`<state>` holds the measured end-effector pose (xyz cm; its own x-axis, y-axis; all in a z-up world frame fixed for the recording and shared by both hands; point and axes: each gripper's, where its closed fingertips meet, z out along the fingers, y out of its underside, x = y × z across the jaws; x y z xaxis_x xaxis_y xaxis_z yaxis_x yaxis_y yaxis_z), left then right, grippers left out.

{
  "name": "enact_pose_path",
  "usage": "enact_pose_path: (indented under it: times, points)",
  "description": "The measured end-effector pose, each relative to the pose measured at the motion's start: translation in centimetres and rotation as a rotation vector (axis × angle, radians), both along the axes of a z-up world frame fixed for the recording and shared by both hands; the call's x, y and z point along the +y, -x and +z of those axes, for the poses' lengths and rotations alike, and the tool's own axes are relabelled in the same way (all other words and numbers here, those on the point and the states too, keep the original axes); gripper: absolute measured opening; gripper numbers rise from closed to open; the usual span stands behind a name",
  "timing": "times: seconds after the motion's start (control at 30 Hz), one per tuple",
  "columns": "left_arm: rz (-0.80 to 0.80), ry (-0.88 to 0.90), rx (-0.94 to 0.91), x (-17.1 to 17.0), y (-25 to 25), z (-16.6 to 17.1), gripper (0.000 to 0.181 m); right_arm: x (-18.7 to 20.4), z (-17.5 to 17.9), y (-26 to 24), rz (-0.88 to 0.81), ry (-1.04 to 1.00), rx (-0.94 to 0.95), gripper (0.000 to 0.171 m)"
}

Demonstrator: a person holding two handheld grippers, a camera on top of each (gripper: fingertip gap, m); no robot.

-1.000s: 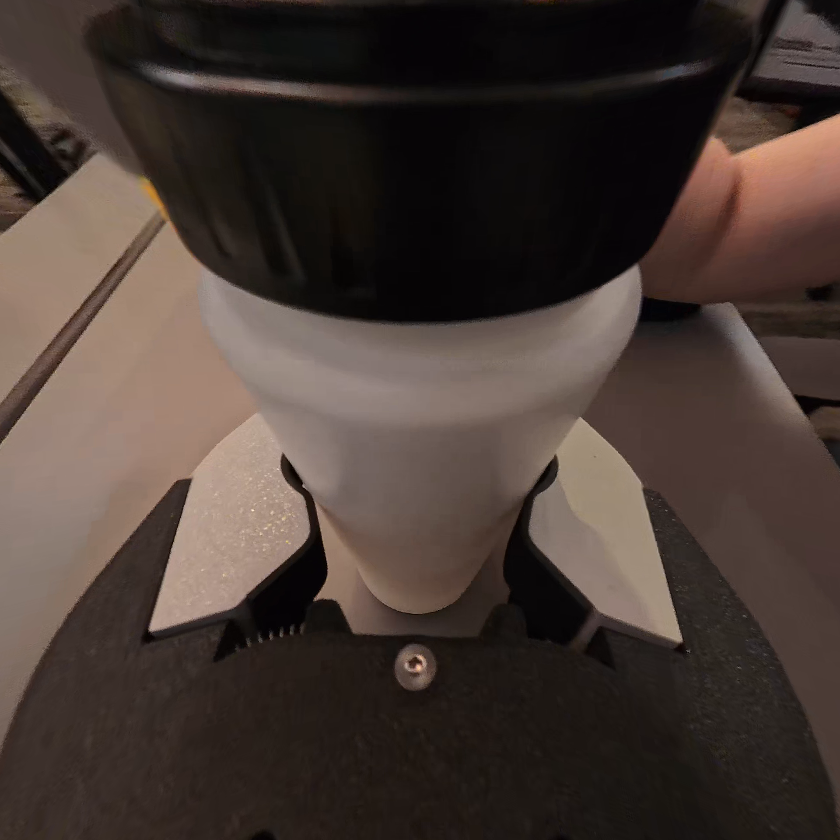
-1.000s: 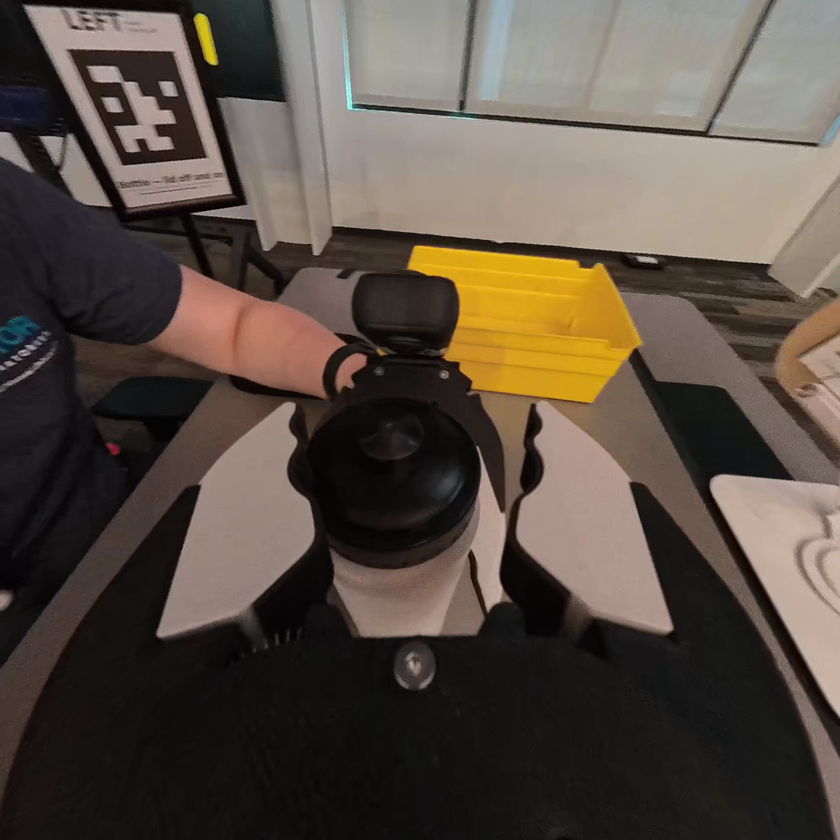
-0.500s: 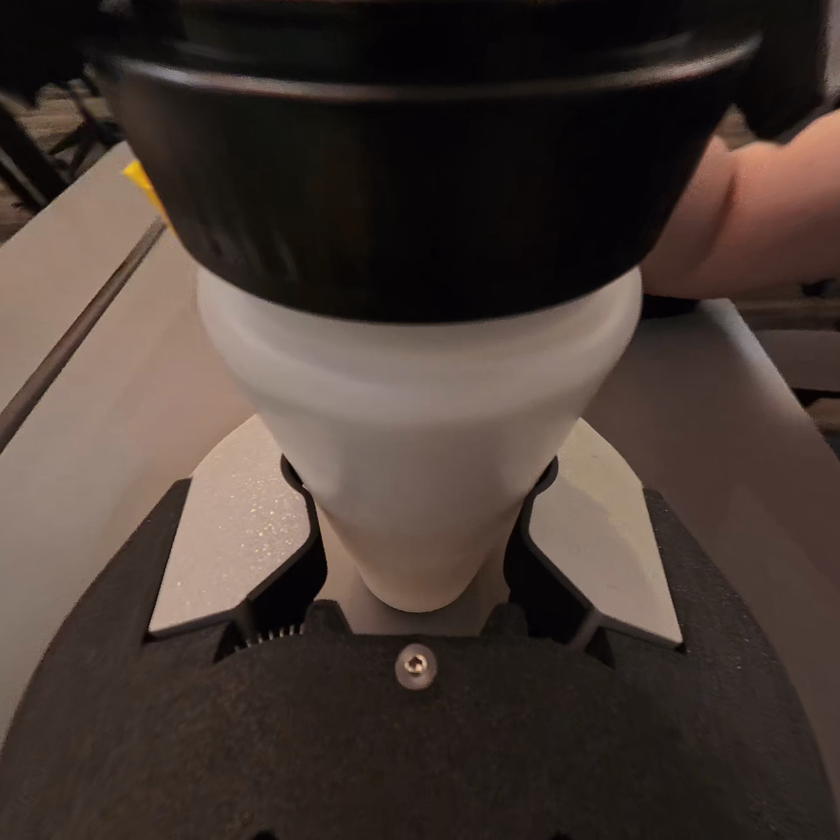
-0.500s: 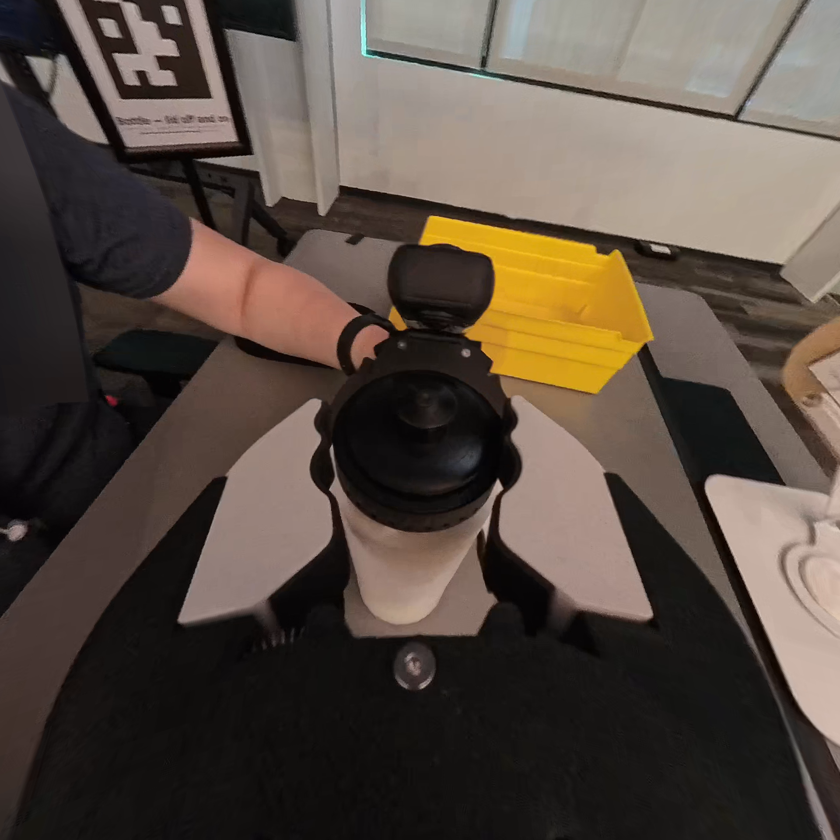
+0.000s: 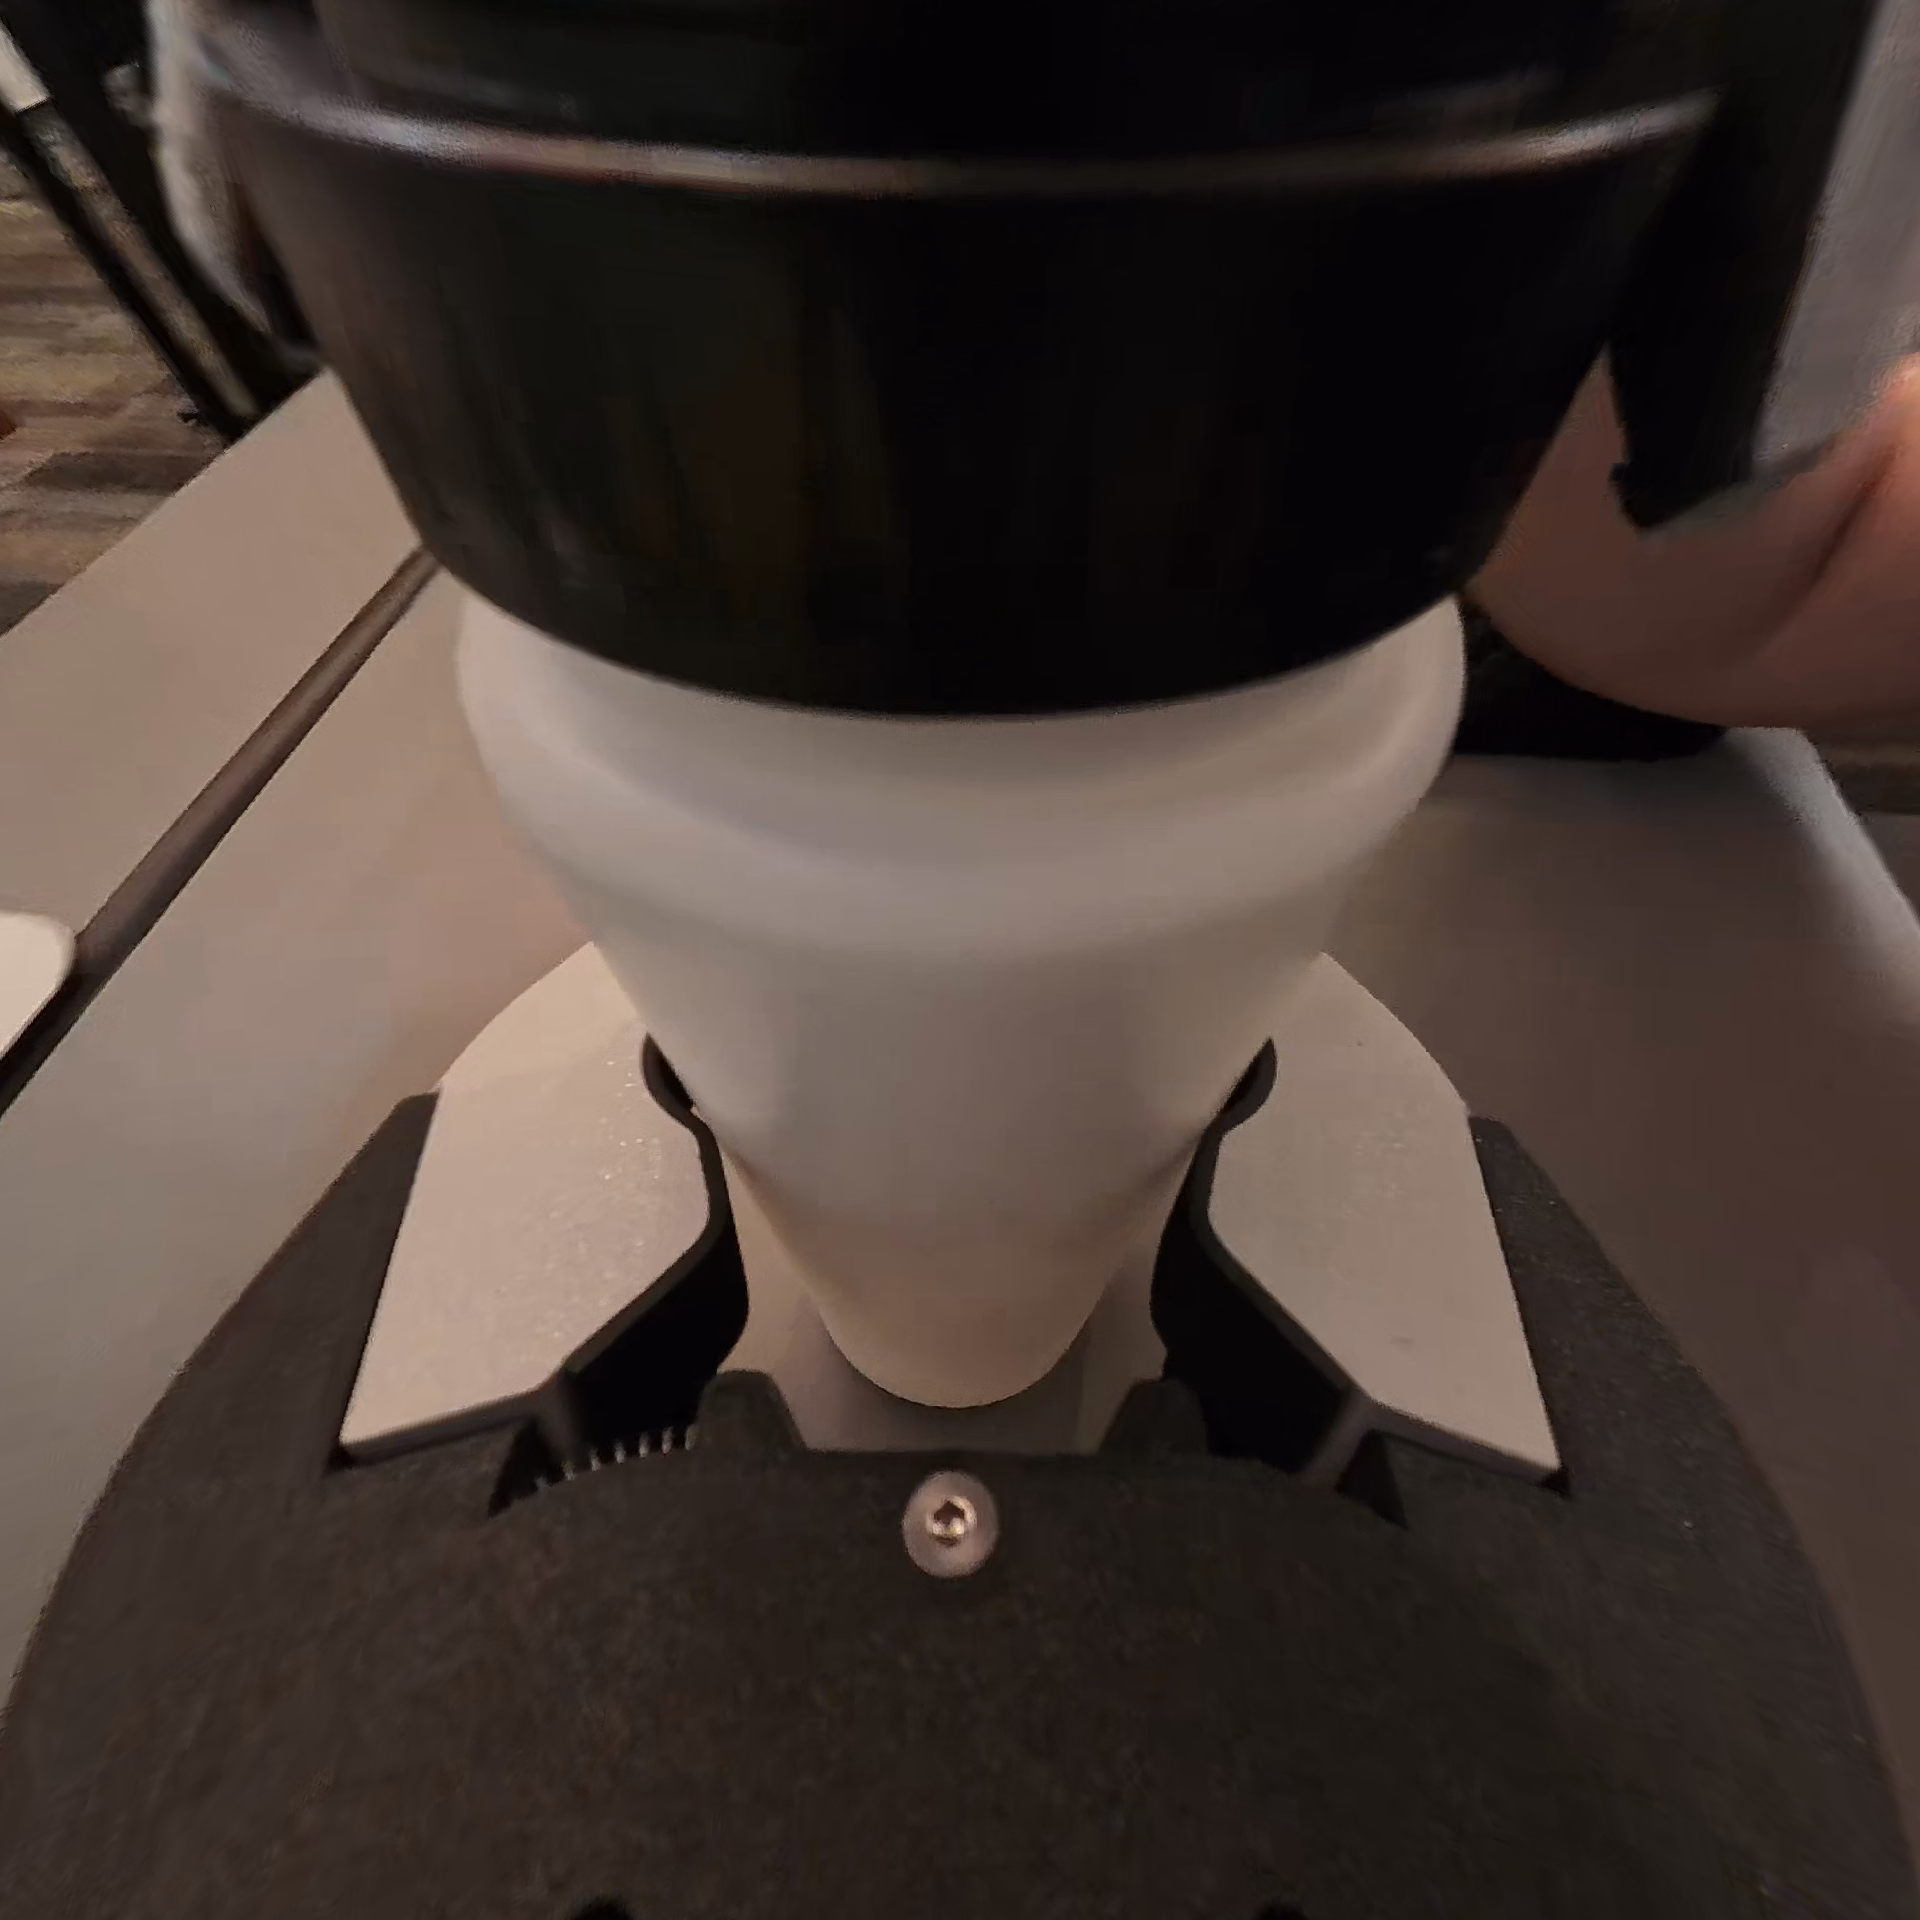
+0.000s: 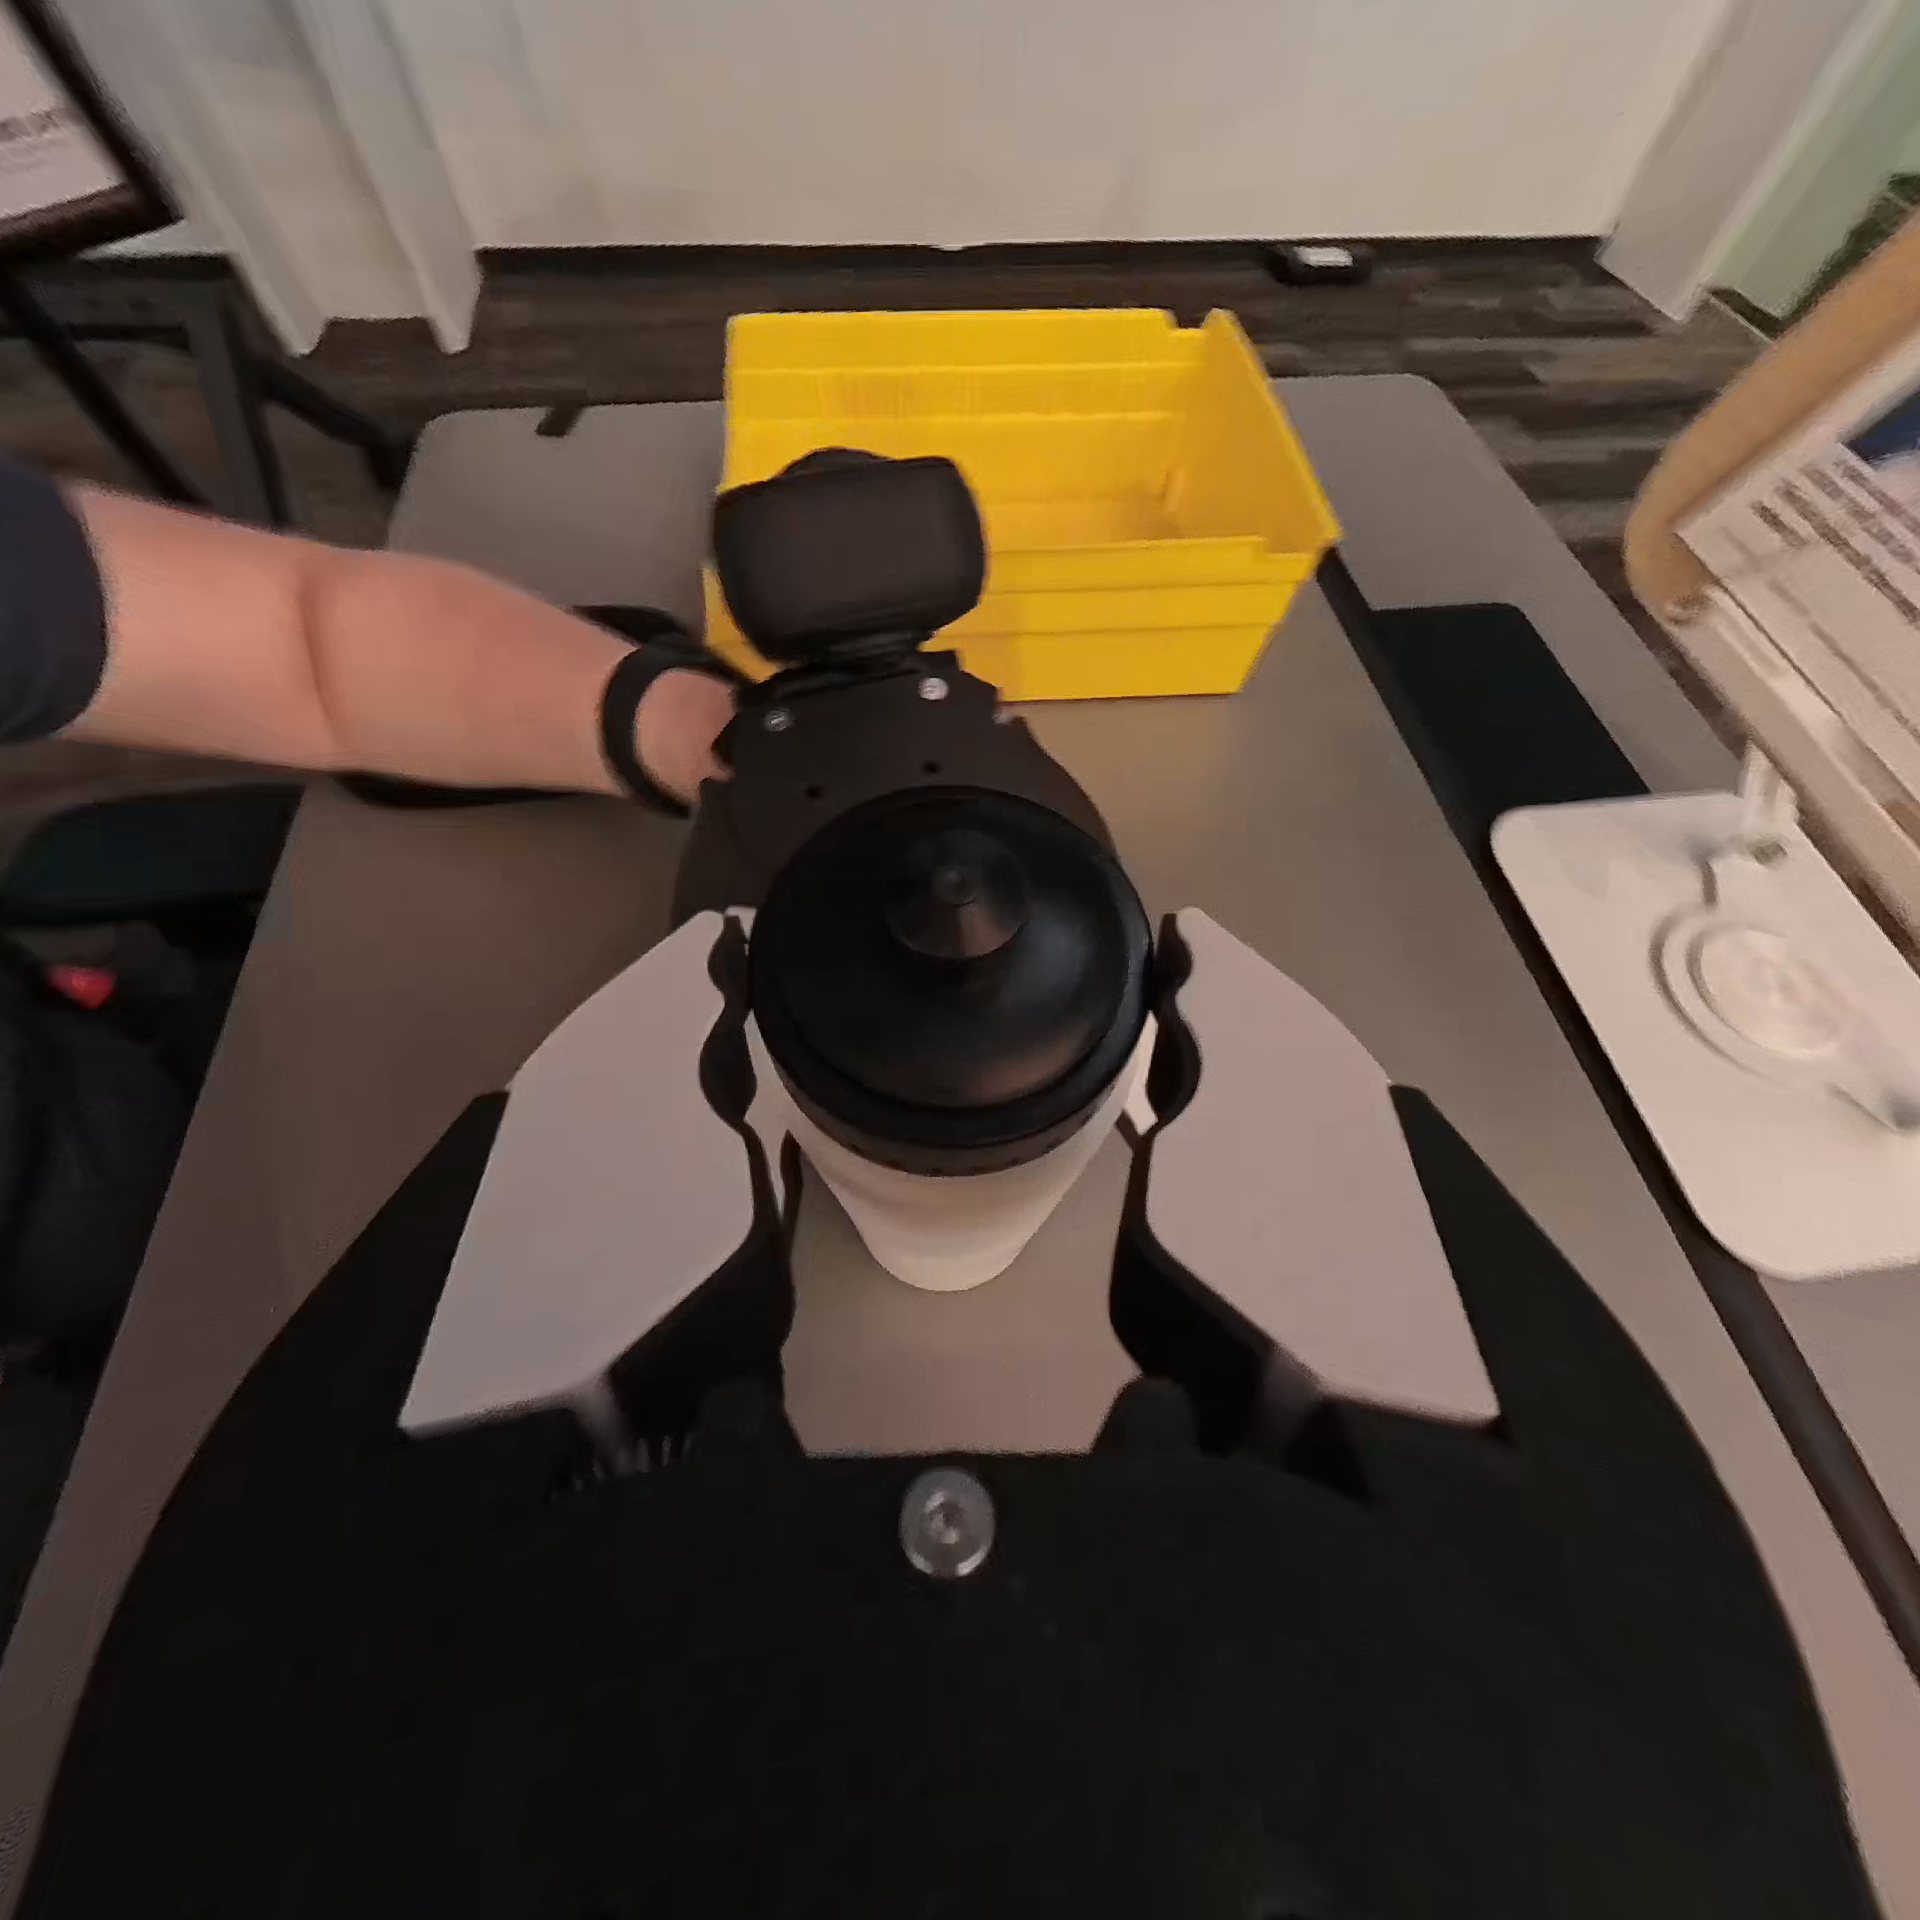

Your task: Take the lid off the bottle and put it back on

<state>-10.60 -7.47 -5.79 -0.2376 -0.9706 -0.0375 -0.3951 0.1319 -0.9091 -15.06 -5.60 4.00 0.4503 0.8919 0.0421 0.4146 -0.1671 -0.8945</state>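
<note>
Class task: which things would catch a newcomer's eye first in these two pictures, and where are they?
The white bottle with its black lid fills the centre, standing on the grey table. The right tongs flank the lid; the left tongs clamp the bottle's body. Behind sits a yellow bin.

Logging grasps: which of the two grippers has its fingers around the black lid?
The right gripper: its fingers flank the black ribbed lid. The left gripper holds the white plastic bottle lower down.
</note>
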Motion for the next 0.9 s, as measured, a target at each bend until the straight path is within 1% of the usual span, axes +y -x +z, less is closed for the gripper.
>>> enact_pose_path:
  times: [0.07, 0.17, 0.23, 0.3, 0.37, 0.4, 0.5, 0.63, 0.7, 0.77, 0.83, 0.9]
  points:
    - [-0.119, -0.031, -0.005, -2.2, 0.3, 0.0, 0.099, -2.3, 0.1, 0.4, 0.17, -0.056, -0.01, 0.076]
    - [-0.288, -0.042, -0.002, -5.6, 0.9, 0.0, 0.099, -6.0, 0.3, 1.0, 0.425, -0.104, 0.043, 0.076]
    - [-0.343, -0.033, -0.009, -6.8, 1.0, 0.0, 0.099, -7.3, 0.4, 1.5, 0.521, -0.095, 0.093, 0.075]
    - [-0.322, -0.028, -0.017, -6.5, 0.8, 0.1, 0.099, -7.3, 0.6, 1.6, 0.54, -0.074, 0.139, 0.076]
    - [-0.239, 0.001, -0.022, -4.9, 0.4, 0.4, 0.099, -5.7, 0.9, 1.5, 0.443, -0.066, 0.154, 0.077]
    - [-0.195, 0.014, -0.033, -4.0, 0.3, 0.5, 0.099, -4.4, 1.3, 1.3, 0.364, -0.075, 0.162, 0.082]
    - [-0.013, 0.011, -0.048, -0.4, -0.2, 0.7, 0.099, -1.0, 1.8, 0.3, 0.146, -0.081, 0.172, 0.088]
    - [0.214, -0.017, -0.049, 3.6, -0.3, 0.5, 0.099, 2.3, 1.8, -0.7, -0.097, -0.055, 0.164, 0.088]
    - [0.286, -0.018, -0.044, 4.8, -0.1, 0.4, 0.099, 3.0, 1.2, -0.4, -0.152, -0.049, 0.134, 0.088]
    - [0.328, -0.01, -0.043, 5.5, 0.1, 0.4, 0.099, 3.5, 0.3, -0.2, -0.201, -0.029, 0.09, 0.081]
    - [0.331, -0.018, -0.045, 5.6, 0.1, 0.5, 0.099, 3.9, 0.1, -0.2, -0.222, -0.046, 0.073, 0.072]
    - [0.319, -0.021, -0.051, 5.6, 0.1, 0.5, 0.099, 3.8, 0.1, -0.2, -0.209, -0.046, 0.077, 0.072]
